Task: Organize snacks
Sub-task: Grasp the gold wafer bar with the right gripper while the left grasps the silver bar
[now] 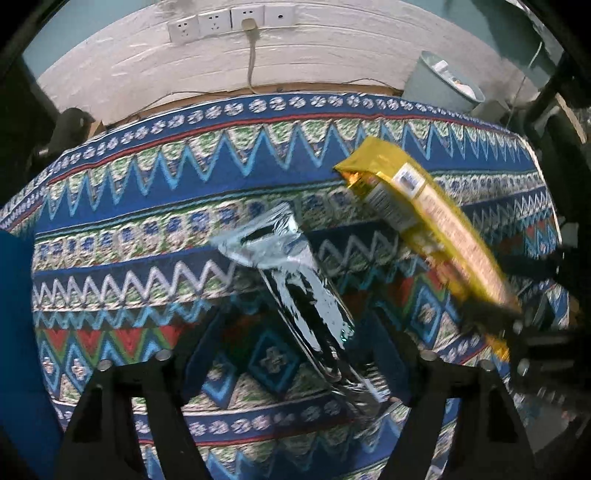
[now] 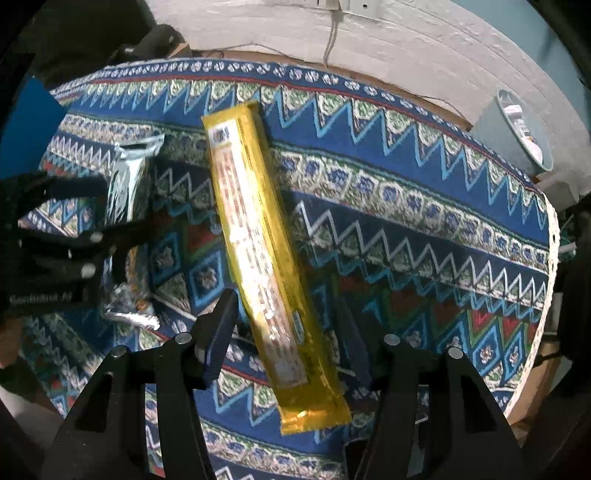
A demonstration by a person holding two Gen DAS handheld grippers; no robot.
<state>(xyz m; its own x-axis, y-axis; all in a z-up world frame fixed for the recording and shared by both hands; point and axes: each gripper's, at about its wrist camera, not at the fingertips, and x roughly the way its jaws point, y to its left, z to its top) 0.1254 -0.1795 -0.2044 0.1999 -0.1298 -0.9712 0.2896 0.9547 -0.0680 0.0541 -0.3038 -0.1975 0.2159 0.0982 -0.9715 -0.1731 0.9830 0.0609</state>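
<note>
A long yellow snack pack (image 2: 258,251) lies between the fingers of my right gripper (image 2: 288,332), above the patterned tablecloth; the jaws are wide and I cannot see them pressing it. It also shows in the left wrist view (image 1: 424,218), held up at an angle. A silver-black foil snack pack (image 1: 303,295) lies between the fingers of my left gripper (image 1: 295,332), whose jaws stand wide apart. In the right wrist view the left gripper (image 2: 122,236) sits around that silver pack (image 2: 123,184).
The round table (image 2: 424,206) has a blue zigzag cloth; its edge runs along the right. A pale bin (image 1: 443,83) stands behind the table by the white wall with sockets (image 1: 229,20). A blue object (image 1: 18,332) is at the left.
</note>
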